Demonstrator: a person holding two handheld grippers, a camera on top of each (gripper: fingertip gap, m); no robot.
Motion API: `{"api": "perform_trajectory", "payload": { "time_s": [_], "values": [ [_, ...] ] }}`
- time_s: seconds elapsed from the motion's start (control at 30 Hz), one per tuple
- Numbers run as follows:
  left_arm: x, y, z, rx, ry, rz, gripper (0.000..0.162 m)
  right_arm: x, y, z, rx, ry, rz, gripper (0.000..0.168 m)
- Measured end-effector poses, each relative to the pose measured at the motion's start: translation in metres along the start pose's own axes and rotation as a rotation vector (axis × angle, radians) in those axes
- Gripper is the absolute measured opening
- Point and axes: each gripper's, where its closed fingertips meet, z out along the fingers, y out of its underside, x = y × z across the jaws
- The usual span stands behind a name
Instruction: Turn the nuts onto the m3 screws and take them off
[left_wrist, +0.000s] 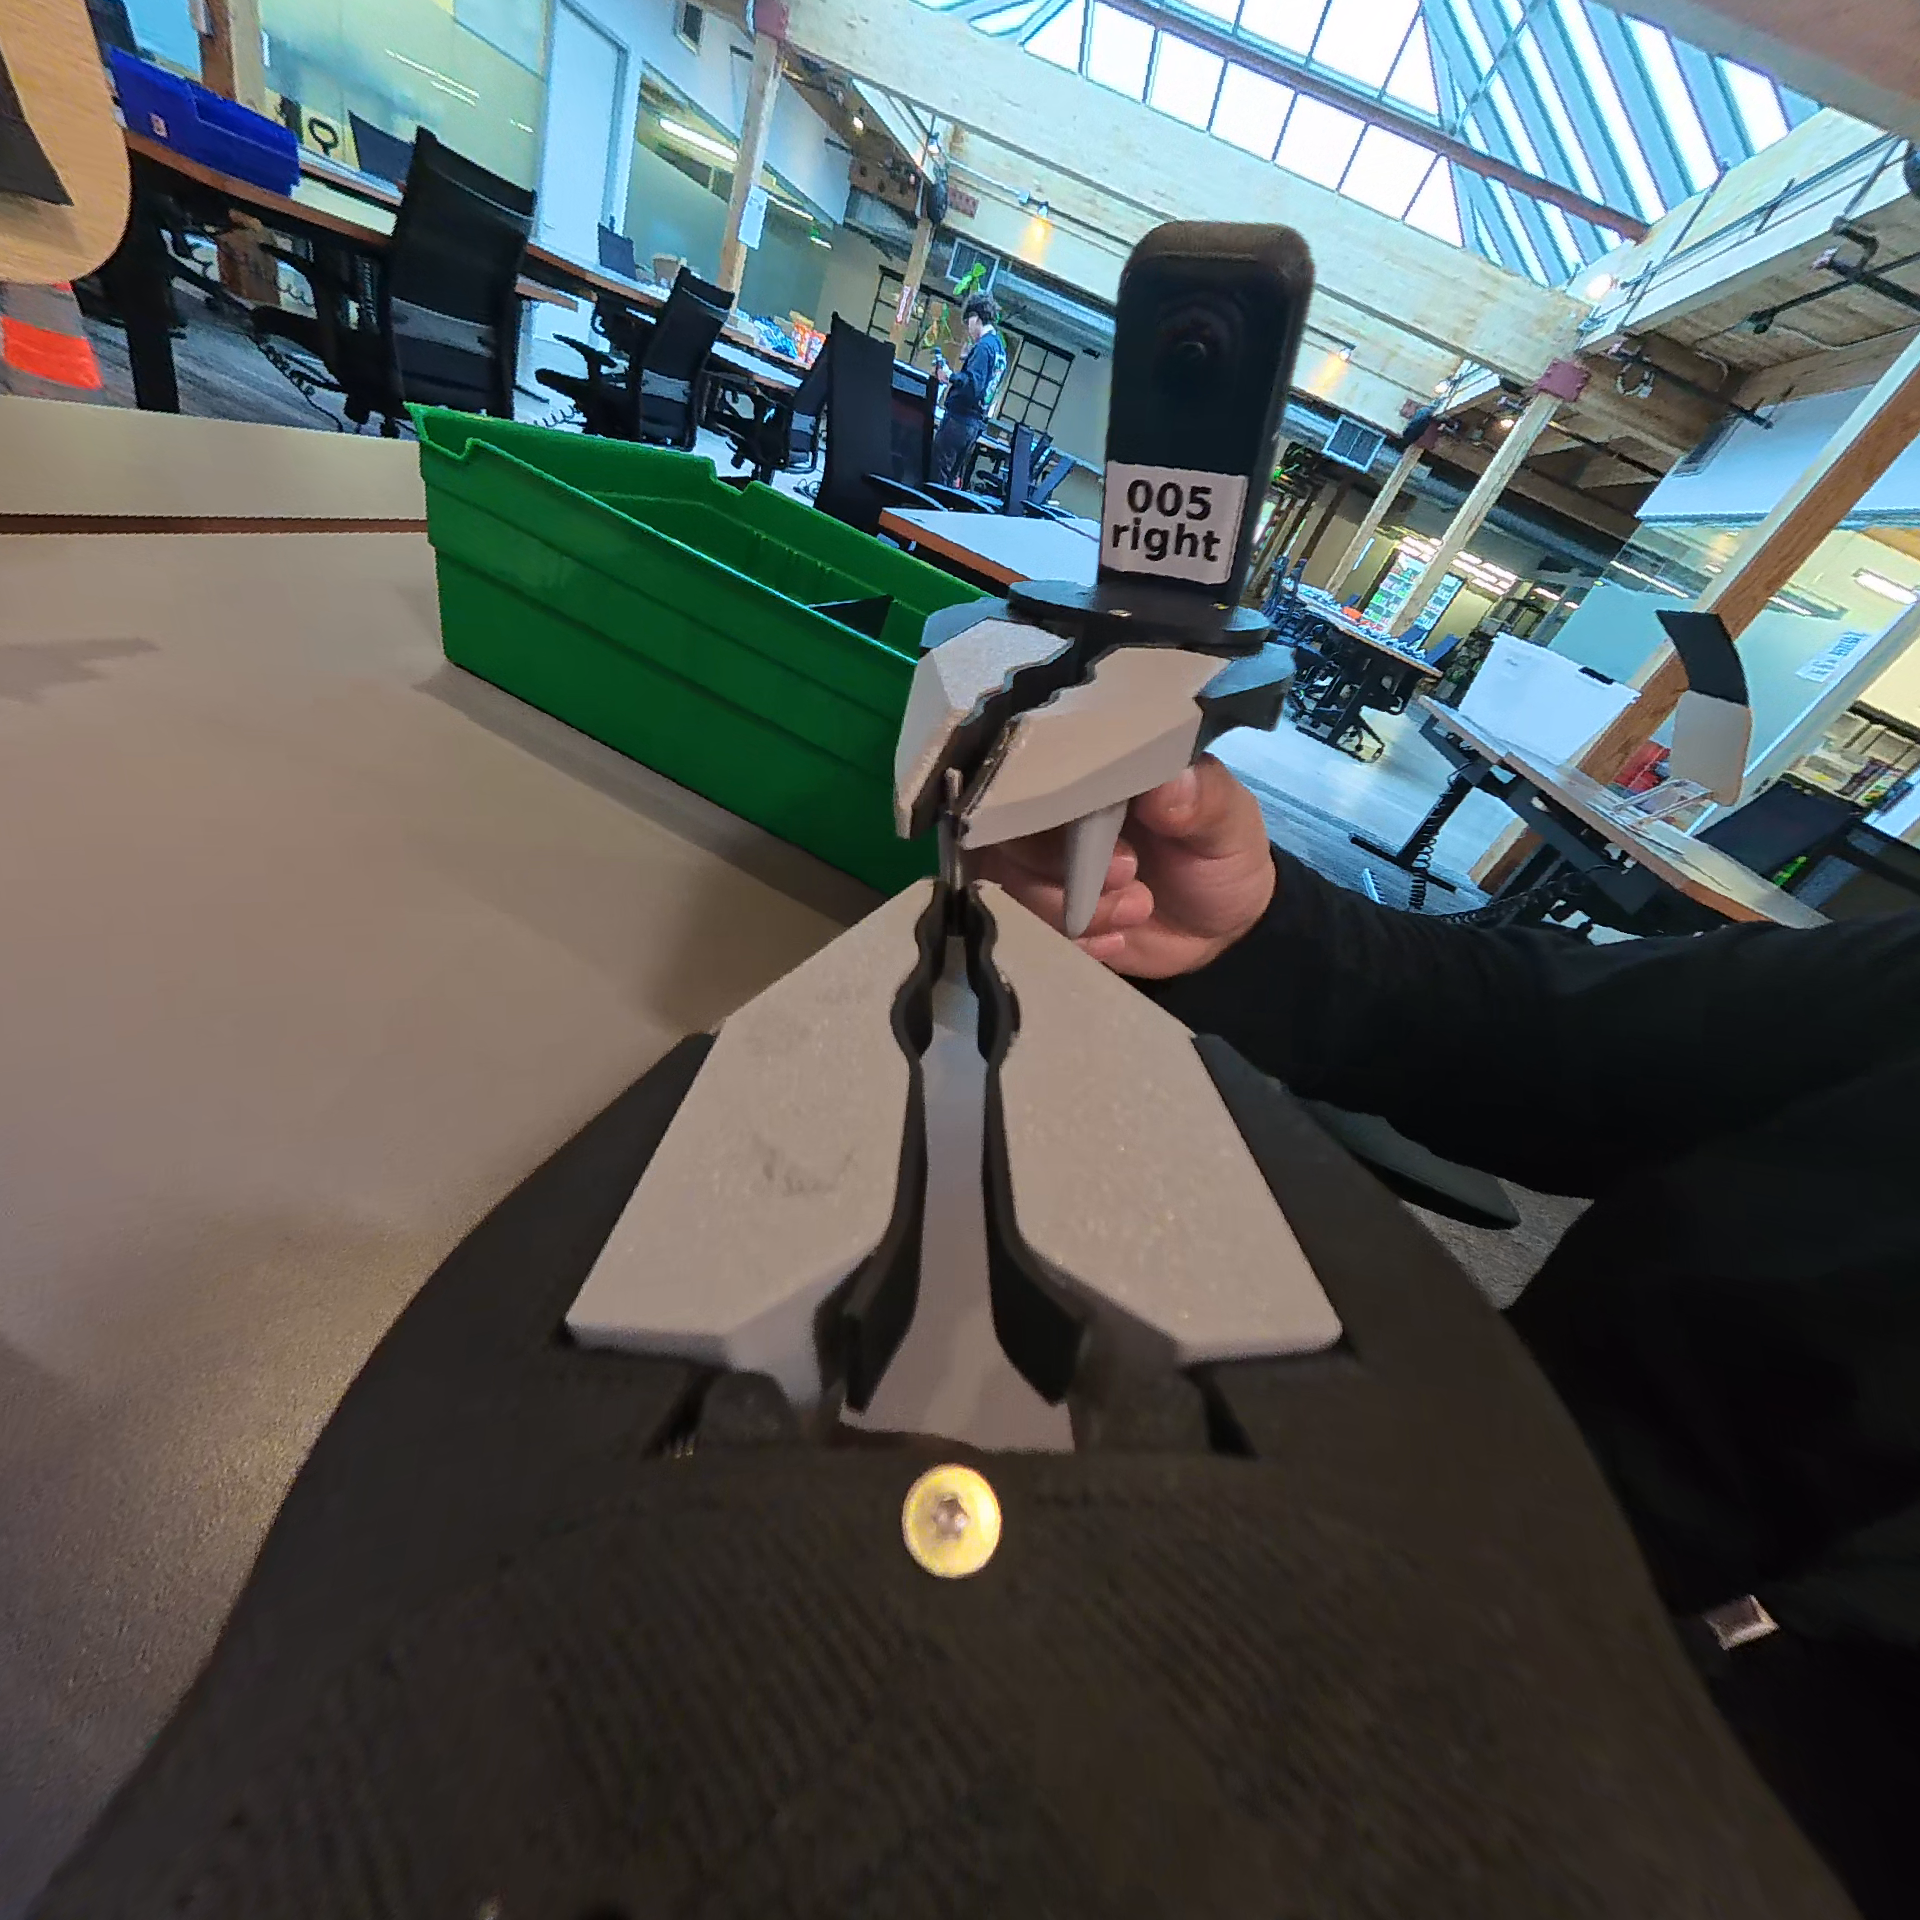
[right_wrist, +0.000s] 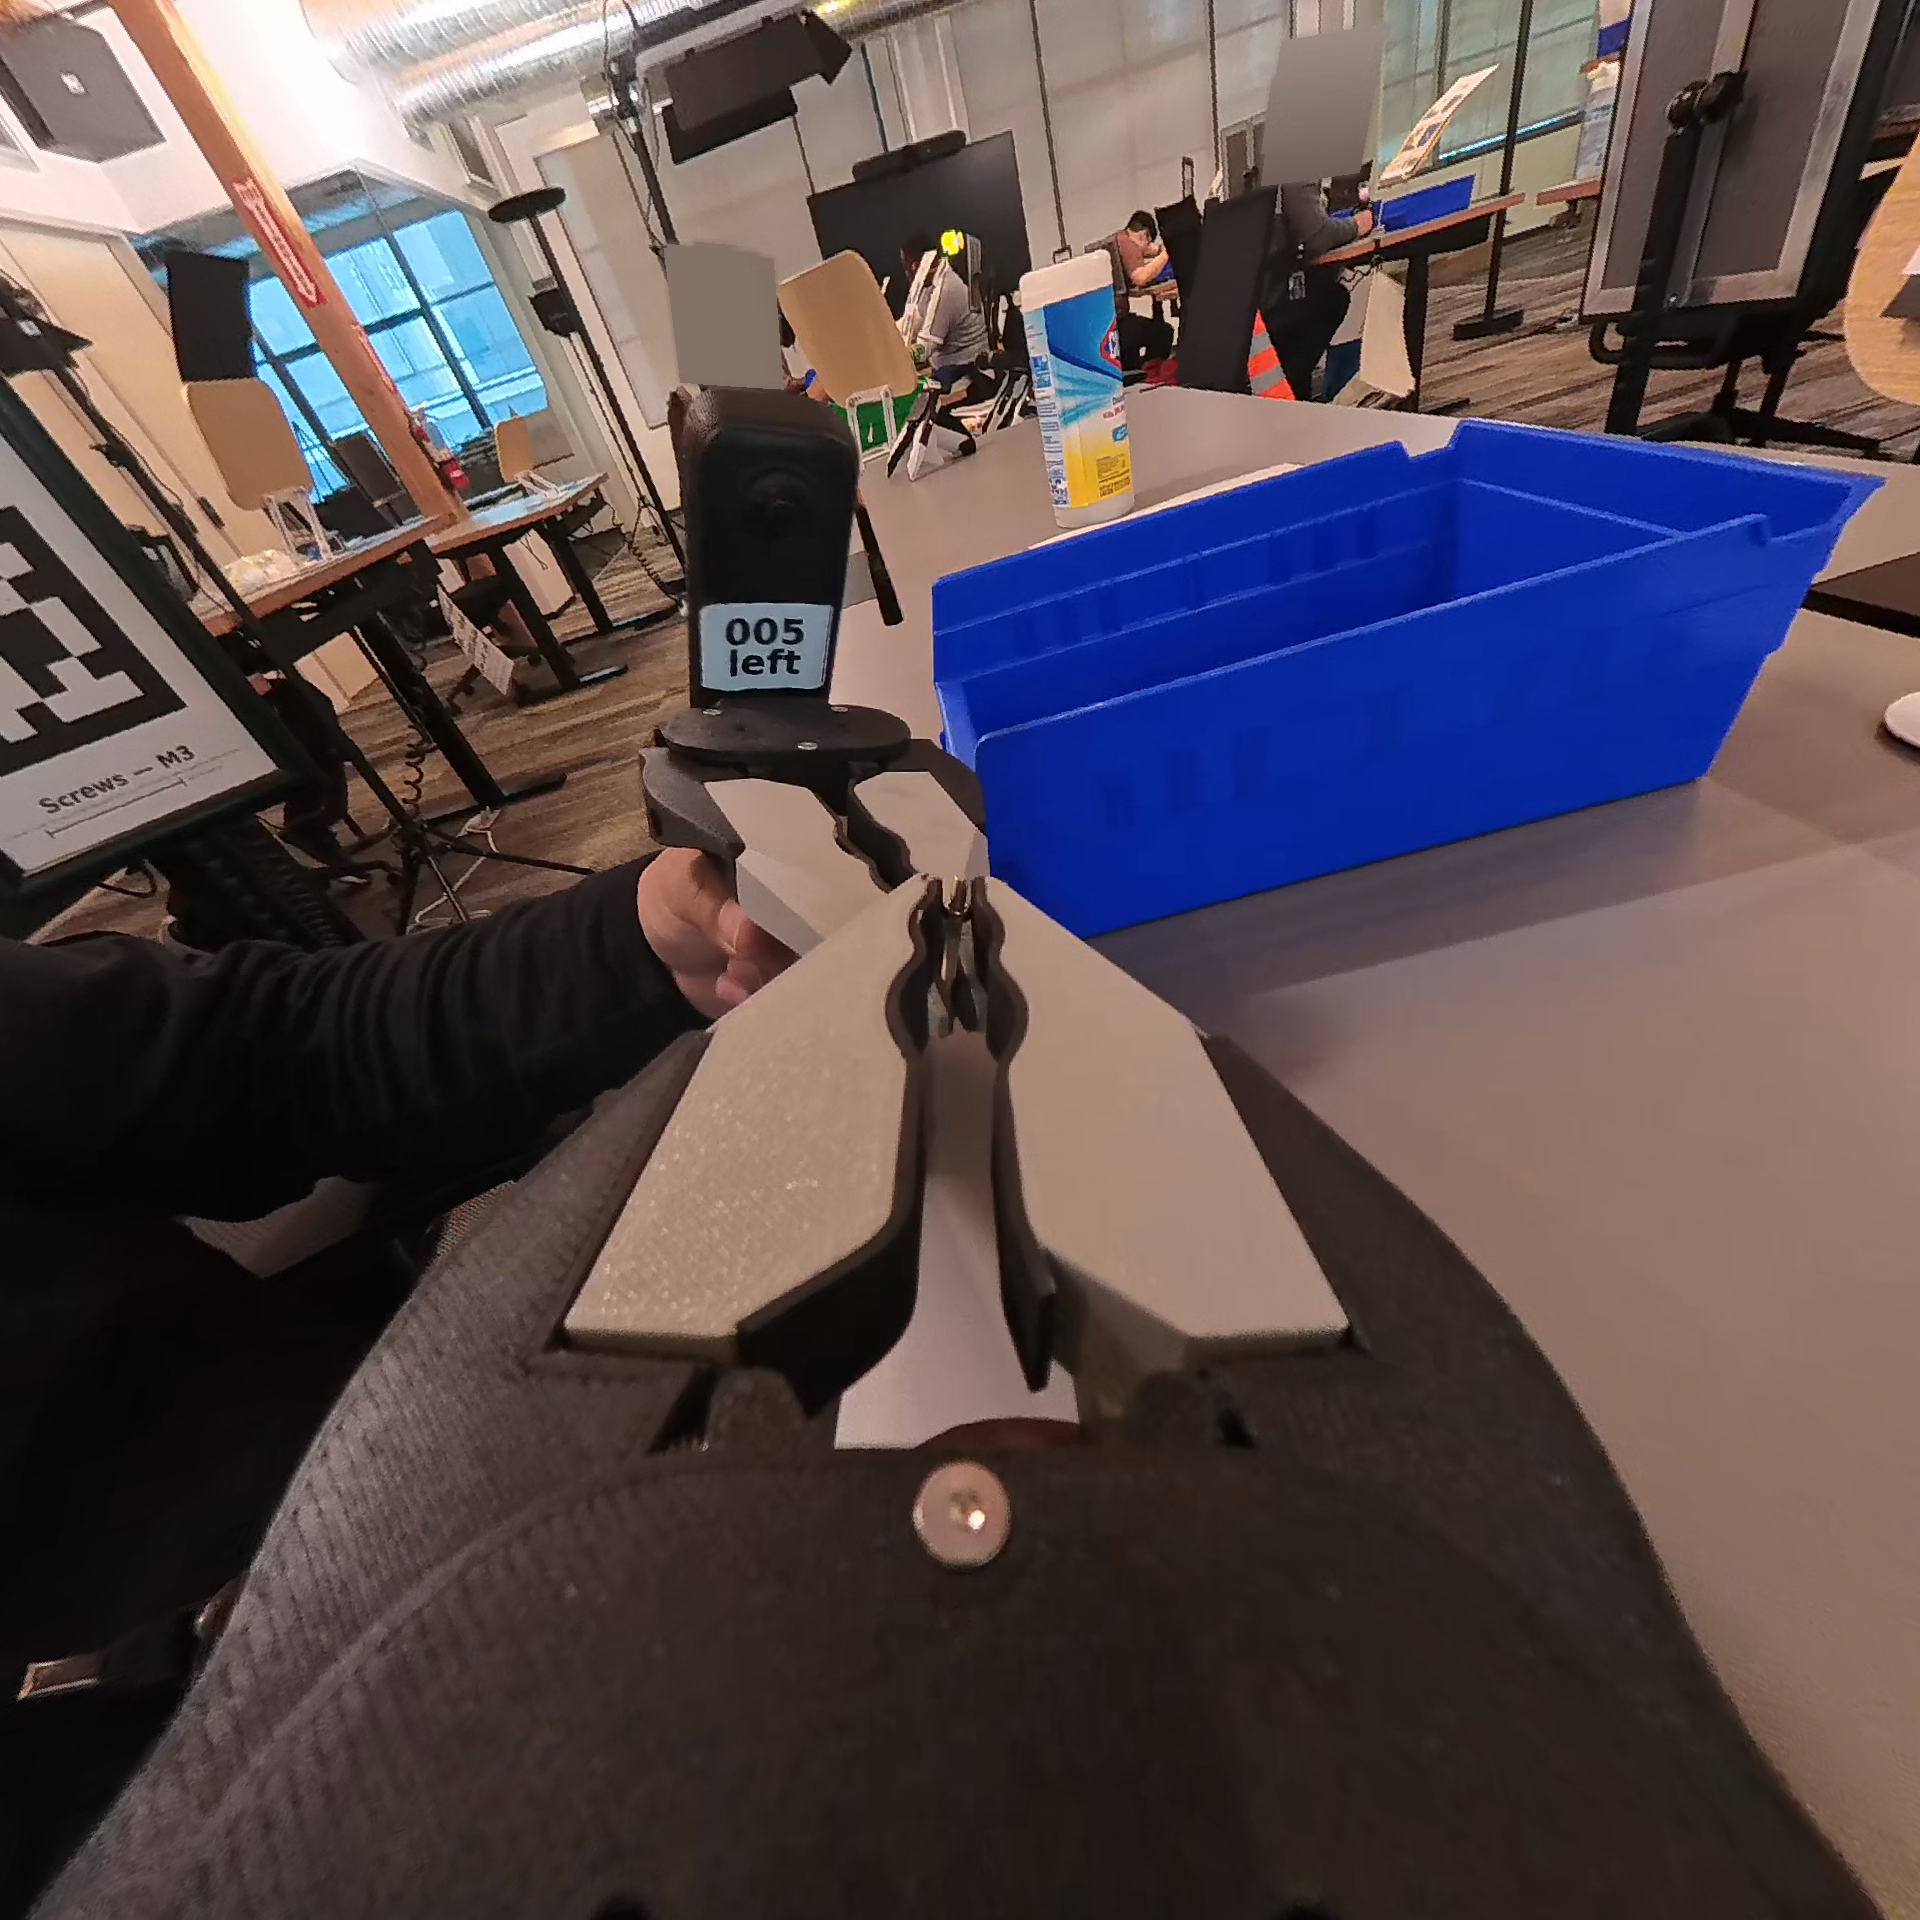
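Observation:
Both grippers meet tip to tip above the grey table. My right gripper (right_wrist: 951, 896) is shut on a thin metal M3 screw (right_wrist: 948, 951) that lies along the gap between its fingers. A small brass-coloured nut (right_wrist: 951, 889) sits at the screw's end, where the tips meet. My left gripper (left_wrist: 951, 902) is shut at that end, apparently on the nut, which its fingers hide. The screw shaft (left_wrist: 951, 836) runs from the left tips into the right gripper (left_wrist: 961, 805). The left gripper (right_wrist: 831, 842) is partly hidden behind the right fingers.
A green bin (left_wrist: 665, 634) stands on the table beyond the left gripper. A blue bin (right_wrist: 1351, 665) stands beyond the right gripper, with a wipes canister (right_wrist: 1075, 395) behind it. A signboard (right_wrist: 94, 686) on a stand is at the left. Desks, chairs and people fill the room behind. Left and right tips are no more than a few centimetres apart.

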Motion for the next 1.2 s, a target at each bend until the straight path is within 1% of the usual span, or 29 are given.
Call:
{"api": "perform_trajectory", "payload": {
  "time_s": [0.7, 0.83, 0.97, 1.1, 1.2],
  "values": [
    [0.000, 0.000, 0.001, 0.003, -0.004, 0.001, 0.001, 0.000, 0.003, 0.001, -0.010, -0.006, 0.012, 0.002],
    [-0.006, 0.003, 0.000, -0.021, -0.053, 0.038, 0.000, 0.004, 0.006, 0.002, -0.021, 0.017, 0.013, 0.002],
    [-0.014, 0.002, -0.001, -0.004, -0.097, 0.037, 0.000, 0.008, 0.005, -0.001, -0.019, 0.025, 0.026, 0.020],
    [-0.021, 0.005, -0.002, -0.011, -0.147, 0.049, 0.000, 0.007, 0.008, -0.001, -0.029, 0.025, 0.006, 0.026],
    [-0.023, 0.007, 0.000, -0.028, -0.181, 0.085, 0.000, 0.007, 0.010, 0.000, -0.038, 0.036, -0.027, 0.025]
  ]
}}
